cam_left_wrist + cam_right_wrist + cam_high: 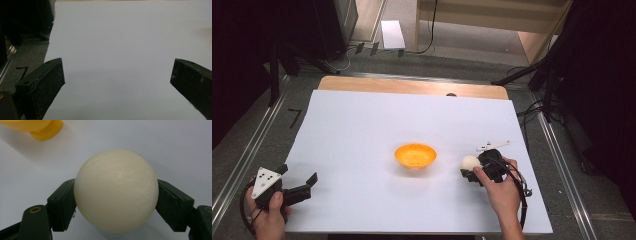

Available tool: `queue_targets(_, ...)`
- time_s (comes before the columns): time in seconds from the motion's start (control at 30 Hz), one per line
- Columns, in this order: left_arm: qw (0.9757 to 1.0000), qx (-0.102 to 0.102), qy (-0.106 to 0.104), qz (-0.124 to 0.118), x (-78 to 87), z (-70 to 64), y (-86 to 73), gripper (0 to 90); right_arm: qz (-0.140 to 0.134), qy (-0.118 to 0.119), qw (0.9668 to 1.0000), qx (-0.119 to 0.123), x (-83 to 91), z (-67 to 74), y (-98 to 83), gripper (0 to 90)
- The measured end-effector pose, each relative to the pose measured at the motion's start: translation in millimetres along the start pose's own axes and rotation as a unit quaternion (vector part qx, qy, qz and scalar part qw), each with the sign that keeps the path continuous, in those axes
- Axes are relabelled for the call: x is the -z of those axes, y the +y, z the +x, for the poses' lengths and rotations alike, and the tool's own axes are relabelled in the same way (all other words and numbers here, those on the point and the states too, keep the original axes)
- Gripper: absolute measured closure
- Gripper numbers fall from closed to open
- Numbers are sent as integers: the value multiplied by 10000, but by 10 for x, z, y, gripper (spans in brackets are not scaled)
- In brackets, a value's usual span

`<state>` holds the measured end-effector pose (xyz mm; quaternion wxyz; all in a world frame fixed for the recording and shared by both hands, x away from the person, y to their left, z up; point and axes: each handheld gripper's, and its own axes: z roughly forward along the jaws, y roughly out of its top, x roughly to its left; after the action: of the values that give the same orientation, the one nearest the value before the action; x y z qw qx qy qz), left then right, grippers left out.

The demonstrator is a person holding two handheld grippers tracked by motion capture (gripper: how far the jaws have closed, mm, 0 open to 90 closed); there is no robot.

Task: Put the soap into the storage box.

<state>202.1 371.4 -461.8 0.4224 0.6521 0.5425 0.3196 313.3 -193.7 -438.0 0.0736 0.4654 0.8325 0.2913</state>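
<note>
while clamped between the two black jaws of the right gripper [116, 202], pads pressing its left and right flanks, a cream ball [116, 190] held just right of the orange bowl [415, 155], near it but apart. seen from above as a small pale sphere [470, 162] at the tip of the right gripper [471, 169], a hand wrapped round the body behind it and a black cable looping back along the wrist. up close in the right gripper view: faint scuffs and pale scratches across the ball's surface, brass-coloured fasteners on each jaw arm, and a slice of the bowl's yellow-orange base [42, 128] at the upper left corner. no brand, label or lettering readable on ball, bowl or gripper.

far left of the bowl, at the near-left corner of the white sheet [362, 130], the left gripper [299, 185] in the other hand, grey three-cornered plate on top, jaws spread wide with nothing between them. confirmed in the left gripper view: two black jaws standing far apart over bare white sheet [120, 37], left gripper [117, 77] pointing across it, dark floor and a metal rail off the sheet's edge. visible from above alone: wooden table edge [412, 86] beyond the bowl, tiny dark specks inside the bowl.
</note>
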Motion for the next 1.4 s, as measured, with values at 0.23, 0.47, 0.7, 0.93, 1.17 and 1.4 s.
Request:
queue_targets(0.23, 10000, 0, -1, 0, 0, -1, 0, 0, 23, -18, 9999, 142, 12, 91, 80, 235)
queue_targets(0.47, 10000, 4, 1, -3, -1, 1, 0, 0, 24, -9, 9997, 234, 30, 164, 161, 235)
queue_targets(0.7, 10000, 13, -5, 0, 0, 2, 0, 0, -33, 75, 9996, 286, 53, 237, 259, 235)
queue_targets(0.93, 10000, 14, -4, -2, -1, 2, 0, 0, -14, 91, 9992, 389, 47, 304, 331, 235)
queue_targets(1.17, 10000, 16, -7, 1, 0, 3, 0, 0, -60, 124, 9987, 481, 66, 380, 428, 235)
queue_targets(1.4, 10000, 13, -13, -5, 2, 4, -1, 0, -91, 139, 9981, 596, 41, 465, 501, 234)
